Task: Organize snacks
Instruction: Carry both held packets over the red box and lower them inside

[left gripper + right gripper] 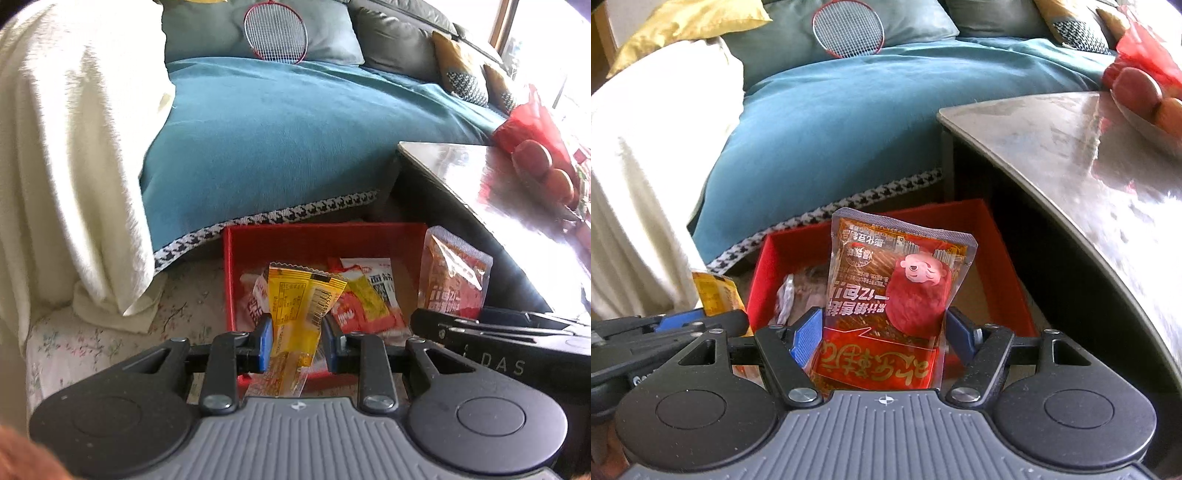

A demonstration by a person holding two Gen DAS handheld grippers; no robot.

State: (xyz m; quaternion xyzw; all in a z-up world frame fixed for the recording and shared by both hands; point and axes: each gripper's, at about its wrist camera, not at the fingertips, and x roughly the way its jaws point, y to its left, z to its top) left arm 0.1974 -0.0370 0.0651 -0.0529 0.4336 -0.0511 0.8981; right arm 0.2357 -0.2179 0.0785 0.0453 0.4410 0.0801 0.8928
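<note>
A floral-patterned floor covering (92, 343) fills the lower left of the left wrist view, and on it a red box (325, 236) sits at centre, against the houndstooth hem of a teal sofa throw (258, 122). A cream blanket (66, 147) hangs down the left side, and a badminton racket (275, 31) leans on the cushions at the top. A glossy dark counter (1089, 155) juts in from the right, carrying red fruit (1136, 90) and a red plastic bag (532, 118).

The left hand-held gripper (297, 341) clamps a yellow snack packet (295, 314) between its blue pads, above the near edge of the box. The right hand-held gripper (882, 336) grips an orange-red snack pouch (894, 291), held upright over the same box.

Only the left wrist view shows the loose red and white packets (354, 295) piled inside the box; in the right wrist view the pouch hides most of them, though that view shows more of the counter top and a yellow cushion (687, 26) at upper left.
</note>
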